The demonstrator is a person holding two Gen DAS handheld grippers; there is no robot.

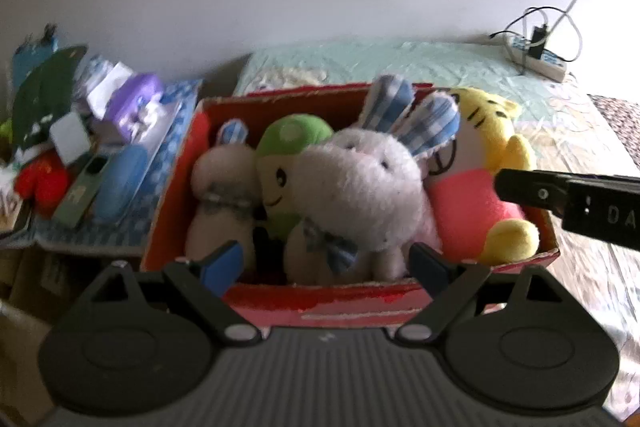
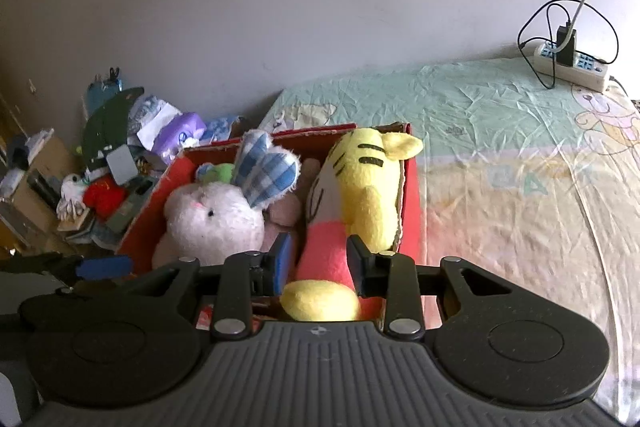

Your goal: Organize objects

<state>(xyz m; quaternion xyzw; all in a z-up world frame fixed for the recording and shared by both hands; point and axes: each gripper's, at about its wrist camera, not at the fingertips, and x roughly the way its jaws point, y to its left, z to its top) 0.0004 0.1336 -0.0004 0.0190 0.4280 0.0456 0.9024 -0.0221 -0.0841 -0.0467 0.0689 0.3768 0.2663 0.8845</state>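
Two tools over red box (image 1: 256,297), left tool (image 1: 326,261) wide, right tool (image 2: 320,259) straddling yellow tiger (image 2: 360,187)

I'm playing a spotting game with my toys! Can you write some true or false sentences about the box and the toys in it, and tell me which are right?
1. The box holding the toys is red. True.
2. The yellow tiger lies on the bed outside the box. False: it sits inside the box, at its right end in both views.
3. The white bunny has blue checked ears. True.
4. The left gripper is squeezing the bunny. False: its jaws stand open, with the pads clear of the toys.
5. A power strip with a charger plugged in lies on the bed. True.
6. The green-capped toy is alone in the box. False: it is wedged between plush toys.
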